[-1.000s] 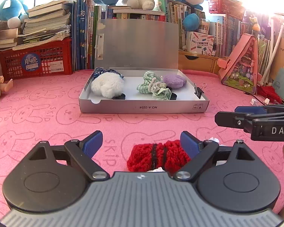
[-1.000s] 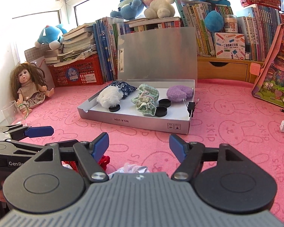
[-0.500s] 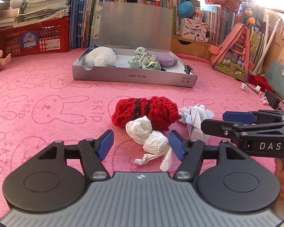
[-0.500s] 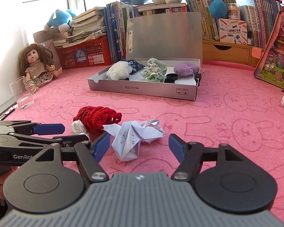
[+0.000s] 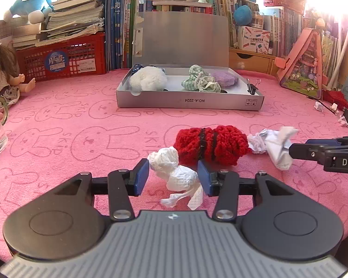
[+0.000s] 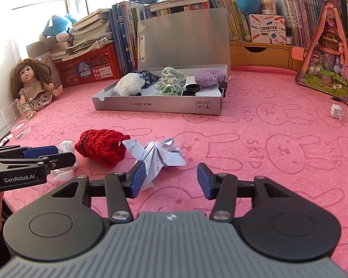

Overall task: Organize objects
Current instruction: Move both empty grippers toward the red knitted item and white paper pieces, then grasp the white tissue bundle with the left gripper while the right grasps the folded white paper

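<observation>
Both pairs of tongs have come down and forward since a second ago, when they stood wide above the pink tabletop [image 5: 58, 120] with the clutter mostly hidden under their noses. Now each is narrowing on its own scrap.

The left tongs [image 5: 173, 178] are closing around the crumpled white tissue [image 5: 174, 173]. The wad sits between the blue pads, the left pad just beside it and the right pad at its edge, though no squeeze shows in it yet. The red knitted scrunchie [image 5: 211, 146] lies just beyond the tissue at one o'clock, touching it.

The right tongs [image 6: 169, 178] are closing on the crumpled printed paper [image 6: 155, 155]. The left pad is against the paper's near fold, but the right pad is well clear, with bare tabletop between. Most of the paper lies ahead at eleven o'clock, so this grip looks off-centre and may catch only a corner.

The open grey box [image 6: 157, 106], already holding a white pompom, a green gingham scrunchie and a purple one, sits far ahead at twelve o'clock. My reading is that the waste is being cleared first, leaving the red scrunchie for the box.
</observation>
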{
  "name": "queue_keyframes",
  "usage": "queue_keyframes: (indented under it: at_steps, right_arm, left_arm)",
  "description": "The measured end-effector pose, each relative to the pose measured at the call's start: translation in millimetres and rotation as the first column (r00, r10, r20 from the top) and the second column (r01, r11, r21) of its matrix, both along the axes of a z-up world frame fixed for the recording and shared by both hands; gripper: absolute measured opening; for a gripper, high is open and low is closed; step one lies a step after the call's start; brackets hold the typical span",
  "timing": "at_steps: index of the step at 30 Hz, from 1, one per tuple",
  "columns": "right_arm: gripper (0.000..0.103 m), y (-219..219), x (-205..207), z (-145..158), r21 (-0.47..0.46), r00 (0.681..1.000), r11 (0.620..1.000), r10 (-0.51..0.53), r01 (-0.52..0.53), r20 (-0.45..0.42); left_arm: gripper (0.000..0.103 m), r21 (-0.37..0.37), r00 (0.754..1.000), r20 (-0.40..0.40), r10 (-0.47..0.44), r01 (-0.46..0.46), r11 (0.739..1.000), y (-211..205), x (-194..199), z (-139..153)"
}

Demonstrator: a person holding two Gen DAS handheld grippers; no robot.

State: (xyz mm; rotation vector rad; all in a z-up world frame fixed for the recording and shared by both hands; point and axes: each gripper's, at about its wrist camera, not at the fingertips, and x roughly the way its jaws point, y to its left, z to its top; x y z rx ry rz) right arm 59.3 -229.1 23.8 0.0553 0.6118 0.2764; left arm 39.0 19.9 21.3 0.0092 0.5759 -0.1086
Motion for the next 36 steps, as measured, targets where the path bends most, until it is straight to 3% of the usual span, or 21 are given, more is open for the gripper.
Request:
queue_keyframes:
  at_steps: [4, 11, 18, 27, 32, 36]
  right_arm:
    - [0.055, -7.9, -1.2, -3.3, -0.017, 0.998, 0.998, -0.061, 0.061, -0.005]
    - [0.055, -6.5, -12.3, 3.1, -0.012, 0.995, 0.997, -0.077, 0.078, 0.056]
    - [0.068, 5.6, -19.0, 7.5, -0.003, 0.995, 0.999, -0.039, 0.039, 0.095]
    - [0.071, 23.9, -14.2, -10.7, -0.12, 0.991, 0.988, -0.085, 0.098, 0.104]
    - [0.08, 30.4, -12.8, -11.1, -0.213, 0.991, 0.977, -0.002, 0.03, 0.13]
    - [0.087, 31.0, -5.4, -5.8, -0.332, 0.983, 0.939, 0.137, -0.088, 0.125]
  left_arm:
    - [0.054, 0.007, 1.0, 0.012, 0.013, -0.013, 1.0, 2.3, -4.2, 1.0]
    - [0.069, -0.008, 0.999, 0.036, 0.007, -0.007, 1.0, 0.2, -13.6, 4.4]
    - [0.07, -0.019, 1.0, 0.008, 0.022, -0.022, 1.0, -2.0, -17.6, -5.8]
    - [0.07, -0.021, 0.999, -0.018, 0.028, -0.028, 0.999, -4.3, -16.0, -14.6]
    - [0.07, -0.015, 0.999, -0.033, 0.028, -0.029, 0.999, -6.4, -14.7, -20.0]
    - [0.07, 0.003, 0.999, -0.027, 0.026, -0.026, 1.0, -8.0, -14.3, -21.3]
